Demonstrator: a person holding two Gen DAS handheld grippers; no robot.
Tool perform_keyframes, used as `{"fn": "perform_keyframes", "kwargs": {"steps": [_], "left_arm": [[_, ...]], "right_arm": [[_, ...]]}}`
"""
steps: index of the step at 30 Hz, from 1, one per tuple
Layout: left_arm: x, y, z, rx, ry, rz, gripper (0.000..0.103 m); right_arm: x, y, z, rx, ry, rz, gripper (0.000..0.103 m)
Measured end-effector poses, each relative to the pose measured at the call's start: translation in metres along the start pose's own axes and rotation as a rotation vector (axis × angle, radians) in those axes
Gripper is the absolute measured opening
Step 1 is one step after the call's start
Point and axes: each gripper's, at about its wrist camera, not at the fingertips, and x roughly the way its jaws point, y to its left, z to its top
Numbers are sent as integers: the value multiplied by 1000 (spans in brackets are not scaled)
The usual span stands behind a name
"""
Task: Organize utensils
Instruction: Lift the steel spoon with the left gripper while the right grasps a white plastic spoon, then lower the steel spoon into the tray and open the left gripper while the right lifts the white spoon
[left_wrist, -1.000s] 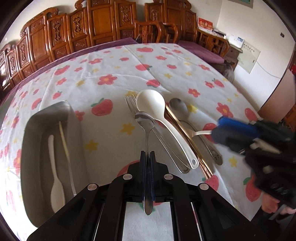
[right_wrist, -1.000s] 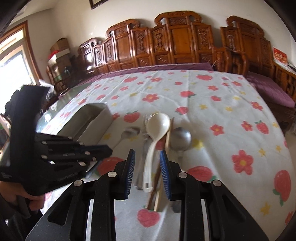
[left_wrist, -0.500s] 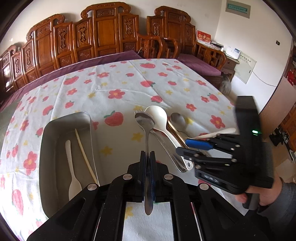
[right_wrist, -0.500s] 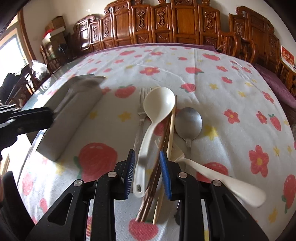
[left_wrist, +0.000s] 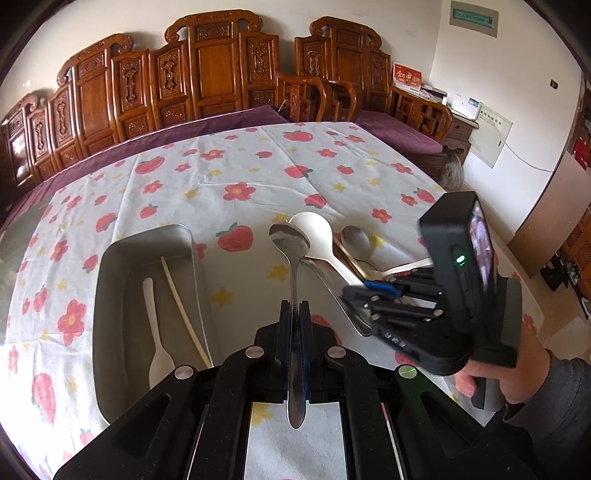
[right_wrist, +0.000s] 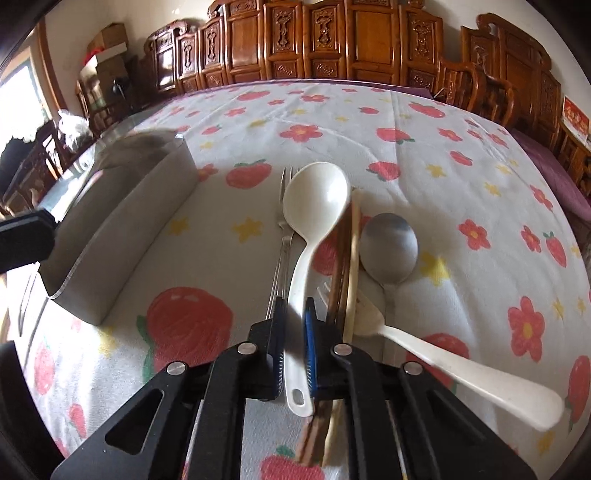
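Observation:
My left gripper (left_wrist: 294, 306) is shut on the handle of a metal spoon (left_wrist: 290, 240), held above the tablecloth beside the metal tray (left_wrist: 110, 295). In the tray lie a white spoon (left_wrist: 157, 332) and one pale chopstick (left_wrist: 183, 306). The jaws of my right gripper (right_wrist: 294, 306) are closing on the handle of the big white ladle spoon (right_wrist: 314, 203), and its pads touch the handle on both sides. Next to the ladle lie a metal fork (right_wrist: 282, 240), brown chopsticks (right_wrist: 347, 251), a second metal spoon (right_wrist: 389, 247) and a white plastic fork (right_wrist: 424, 350).
A strawberry-and-flower tablecloth (left_wrist: 240, 177) covers the round table. Carved wooden chairs (left_wrist: 218, 74) line the far side. A person's hand (left_wrist: 517, 384) holds the right gripper (left_wrist: 369, 291) low over the utensil pile, to the right of my left gripper.
The left gripper has risen with the metal spoon. The right gripper came down over the pile and its jaws narrowed onto the white ladle's handle.

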Motion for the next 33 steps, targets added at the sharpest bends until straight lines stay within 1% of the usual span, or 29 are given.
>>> {"fn": "perform_keyframes", "kwargs": {"steps": [5,10,17,21,25,33], "left_arm": [[-3,3,0,-3,-1,15,4],[-5,5,2,0,-3,21,4],[-7,6,4,-6,-16,20,4],[-10,8,1,-17,-20,20,4],[-14,12,-1,-18,-25,24,4],[-23,36,2,-28,-35,62,4]], "right_arm": [[-19,-6,1,28,-50,23,5],[-37,-5,2,37,-101,52,5],[-53,-11,2,90,-139,156,5],[-63,-8,1,90,-166,187,5],[-69,-2,1,68,-181,175,5],[-69,17,-4,14,-164,160,6]]}}
